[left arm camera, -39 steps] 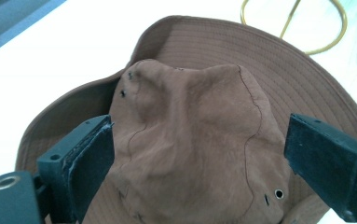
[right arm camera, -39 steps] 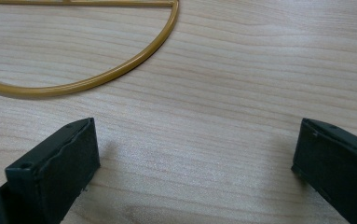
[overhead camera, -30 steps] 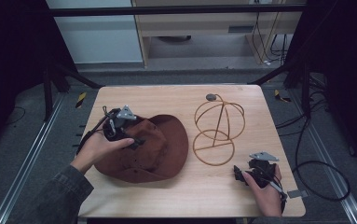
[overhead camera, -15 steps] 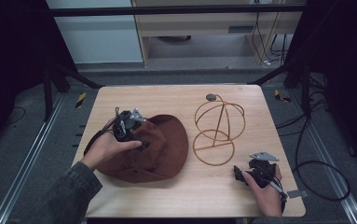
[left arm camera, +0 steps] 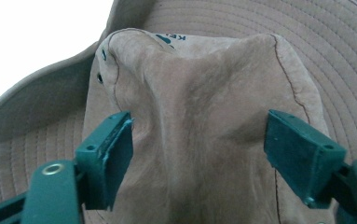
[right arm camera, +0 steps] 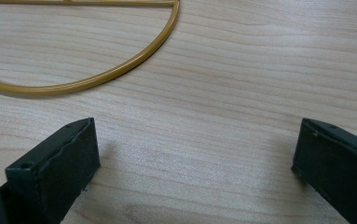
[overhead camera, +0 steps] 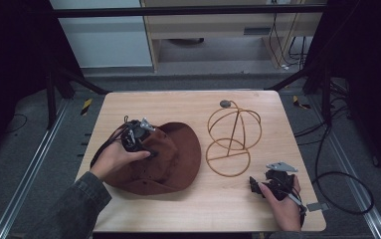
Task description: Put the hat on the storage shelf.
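- Your left gripper [overhead camera: 150, 149] sits on top of the brown hat [overhead camera: 178, 159], over the raised crown [left arm camera: 199, 116].
- In the left gripper view its jaws straddle the crown, one pad on each side. The left pad [left arm camera: 113, 154] touches the suede where it creases; the right pad [left arm camera: 297, 154] sits at the crown's other flank, and you cannot tell whether it presses in.
- Those jaws have just been closing, with the crown between them, but they are not yet clamped; they stand fairly wide apart.
- The hat lies brim down on the table [overhead camera: 193, 102], in the near left part, its brim close to the near edge and the left edge.
- Your left hand [overhead camera: 116, 162] wraps the gripper body from the near left side, cable trailing off toward the left edge.
- The gold wire stand [overhead camera: 233, 142] is upright just right of the hat, near the middle of the table, its round base ring flat on the wood and apart from the brim.
- Your right gripper [overhead camera: 256, 185] rests low near the near right corner, held by your right hand [overhead camera: 282, 199].
- Its jaws are wide apart with nothing between them but bare wood; in the right gripper view the stand's base ring [right arm camera: 120, 70] curves past just beyond the pads.
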A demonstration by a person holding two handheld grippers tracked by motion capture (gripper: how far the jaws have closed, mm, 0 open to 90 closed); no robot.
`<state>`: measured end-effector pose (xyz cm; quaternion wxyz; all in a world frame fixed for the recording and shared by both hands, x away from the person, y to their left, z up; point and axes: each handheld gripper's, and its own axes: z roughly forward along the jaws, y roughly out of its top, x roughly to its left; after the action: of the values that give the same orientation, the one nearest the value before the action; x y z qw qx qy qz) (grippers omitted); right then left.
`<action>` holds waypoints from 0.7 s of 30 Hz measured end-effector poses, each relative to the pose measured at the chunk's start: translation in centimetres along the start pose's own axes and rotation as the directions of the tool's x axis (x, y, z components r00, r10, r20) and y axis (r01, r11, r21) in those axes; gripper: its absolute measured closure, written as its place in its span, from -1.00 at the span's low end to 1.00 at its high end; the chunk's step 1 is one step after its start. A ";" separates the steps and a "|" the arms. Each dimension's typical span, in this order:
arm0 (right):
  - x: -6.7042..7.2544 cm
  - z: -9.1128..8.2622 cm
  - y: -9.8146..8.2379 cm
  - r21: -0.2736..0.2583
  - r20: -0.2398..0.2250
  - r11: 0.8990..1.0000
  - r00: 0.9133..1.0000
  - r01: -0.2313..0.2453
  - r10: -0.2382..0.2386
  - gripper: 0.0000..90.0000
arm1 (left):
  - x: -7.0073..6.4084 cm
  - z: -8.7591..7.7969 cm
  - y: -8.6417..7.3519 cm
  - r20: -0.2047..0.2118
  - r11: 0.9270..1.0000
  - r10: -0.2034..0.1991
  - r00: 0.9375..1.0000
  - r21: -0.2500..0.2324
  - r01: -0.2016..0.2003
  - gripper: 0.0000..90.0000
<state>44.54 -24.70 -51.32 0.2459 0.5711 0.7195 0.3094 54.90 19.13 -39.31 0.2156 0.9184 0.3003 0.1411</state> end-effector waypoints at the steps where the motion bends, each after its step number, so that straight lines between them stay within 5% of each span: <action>1: 0.0 0.0 0.0 0.000 0.000 1.000 1.000 0.000 0.000 -0.99 | 0.1 0.1 0.0 0.003 1.000 -0.001 1.000 0.003 0.001 -0.41; 8: 0.0 0.0 0.0 0.000 -0.001 1.000 1.000 0.001 -0.001 -0.99 | 0.2 0.8 -0.3 0.002 1.000 -0.013 1.000 0.004 0.013 -0.13; 21: 0.0 0.0 0.0 0.000 -0.001 1.000 1.000 0.001 -0.001 -0.99 | 0.6 0.7 -0.3 0.040 1.000 -0.011 0.999 -0.004 0.011 0.87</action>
<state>44.54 -24.72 -51.32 0.2457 0.5704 0.7200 0.3096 55.48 19.50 -40.01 0.2243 0.9188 0.3008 0.1221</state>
